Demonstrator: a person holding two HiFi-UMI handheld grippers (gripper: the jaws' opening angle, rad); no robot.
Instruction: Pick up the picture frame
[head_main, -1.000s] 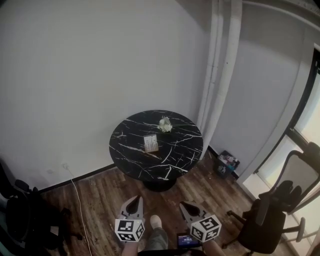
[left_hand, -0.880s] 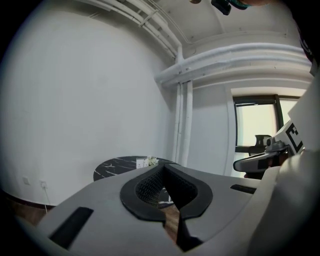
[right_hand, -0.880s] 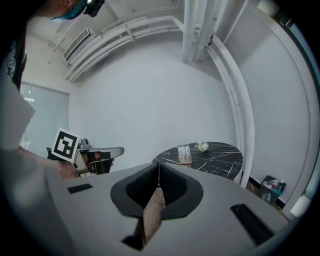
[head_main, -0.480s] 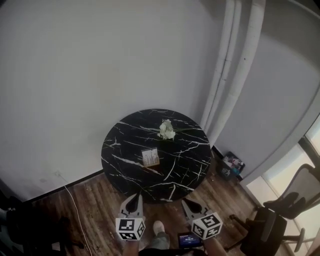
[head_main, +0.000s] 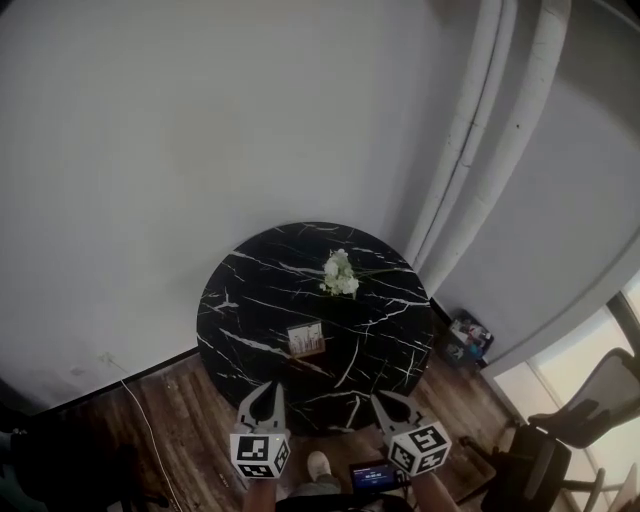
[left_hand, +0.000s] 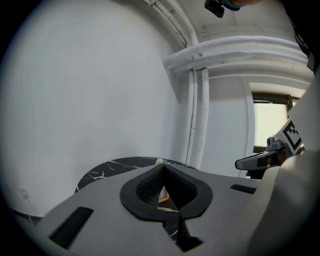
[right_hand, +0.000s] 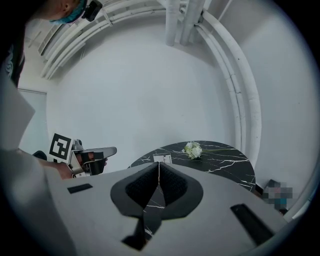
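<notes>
Sitting on table (head_main: 240, 305) nr flowers (head_main: 340, 274): picture frame (head_main: 306, 339); L tool (head_main: 267, 386), R tool (head_main: 380, 397) clenched.

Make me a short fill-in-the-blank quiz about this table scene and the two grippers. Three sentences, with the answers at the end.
1. The table has a black, white-veined top that is ____ in shape.
2. Beyond the picture frame on it lies a bunch of white ____.
3. Both empty, the left gripper and the right gripper have their jaws ____.
Missing words: round; flowers; shut.
</notes>
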